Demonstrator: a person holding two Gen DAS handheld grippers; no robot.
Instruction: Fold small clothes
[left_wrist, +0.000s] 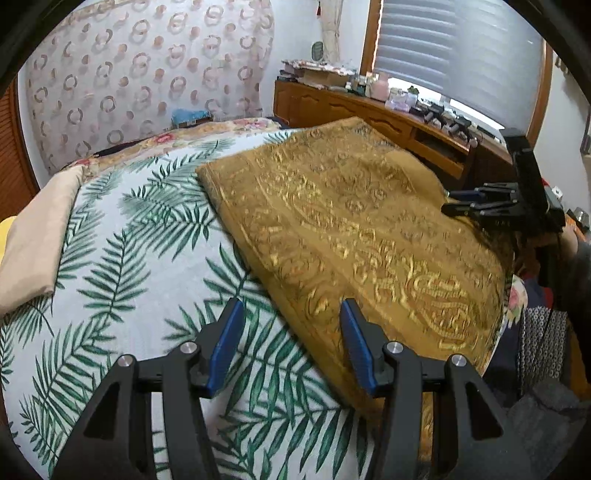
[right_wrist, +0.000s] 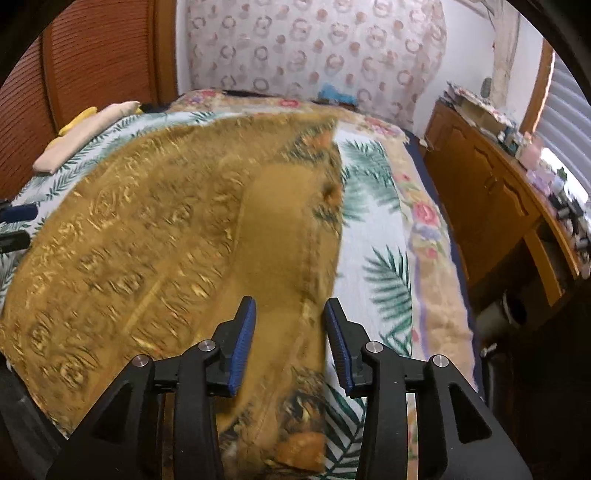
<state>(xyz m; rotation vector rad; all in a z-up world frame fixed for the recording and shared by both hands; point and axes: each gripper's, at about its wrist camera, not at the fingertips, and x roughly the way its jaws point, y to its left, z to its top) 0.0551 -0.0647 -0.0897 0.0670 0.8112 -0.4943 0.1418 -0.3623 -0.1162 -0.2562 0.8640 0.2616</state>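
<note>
A mustard-gold patterned cloth (left_wrist: 354, 229) lies spread on a bed with a white, green palm-leaf cover (left_wrist: 129, 258). My left gripper (left_wrist: 291, 332) is open and empty, hovering over the cloth's near left edge. My right gripper (right_wrist: 290, 332) is open and empty above the cloth's (right_wrist: 166, 229) right edge, where a plain mustard strip is turned over. The right gripper also shows in the left wrist view (left_wrist: 480, 206) at the cloth's far right side. The left gripper's fingertips (right_wrist: 18, 212) show at the left edge of the right wrist view.
A folded beige cloth (left_wrist: 37, 236) with a yellow piece lies at the bed's left side. A wooden dresser (right_wrist: 491, 206) with several small items stands along the window wall, right of the bed. A patterned curtain (left_wrist: 147, 74) hangs behind the bed.
</note>
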